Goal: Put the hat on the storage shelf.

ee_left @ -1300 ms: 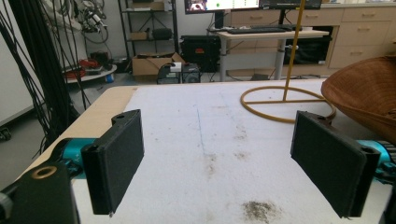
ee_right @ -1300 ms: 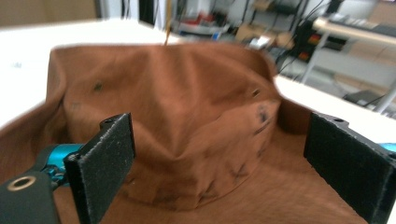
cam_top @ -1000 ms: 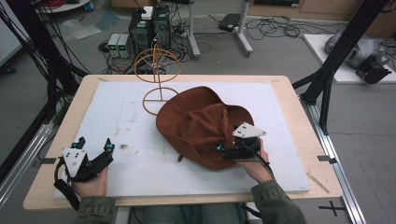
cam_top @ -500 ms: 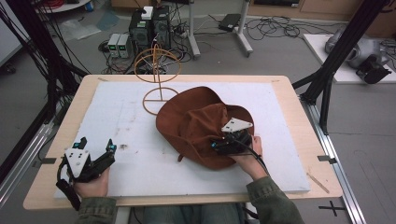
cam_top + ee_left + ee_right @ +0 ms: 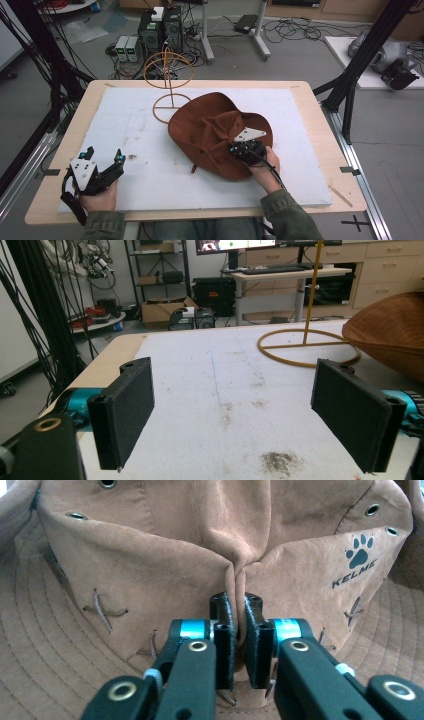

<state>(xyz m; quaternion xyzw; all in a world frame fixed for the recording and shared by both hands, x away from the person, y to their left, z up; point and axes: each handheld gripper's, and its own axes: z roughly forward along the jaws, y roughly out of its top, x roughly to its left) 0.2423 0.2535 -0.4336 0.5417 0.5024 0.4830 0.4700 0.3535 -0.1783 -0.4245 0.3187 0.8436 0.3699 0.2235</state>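
A brown suede hat (image 5: 210,132) lies on the white foam board (image 5: 150,165), right of centre. My right gripper (image 5: 240,149) sits on the hat's near side, shut on a pinched fold of the crown; in the right gripper view that gripper (image 5: 239,625) has the brown hat (image 5: 150,555) bunched between its jaws. A gold wire hat stand (image 5: 169,80) rises behind the hat, its ring base (image 5: 305,347) resting on the foam. At the near left corner my left gripper (image 5: 105,160) is open and holds nothing; its pads (image 5: 125,410) stand wide apart over bare foam.
The foam board covers a wooden table (image 5: 320,125). Beyond the far edge, computer boxes (image 5: 160,30) and cables lie on the floor. Black frame posts (image 5: 360,60) stand at the table's sides. Dirt smudges (image 5: 277,460) mark the foam near the left gripper.
My right gripper has slid a little left and away along the hat and now pinches the crown. The left gripper has stayed put.
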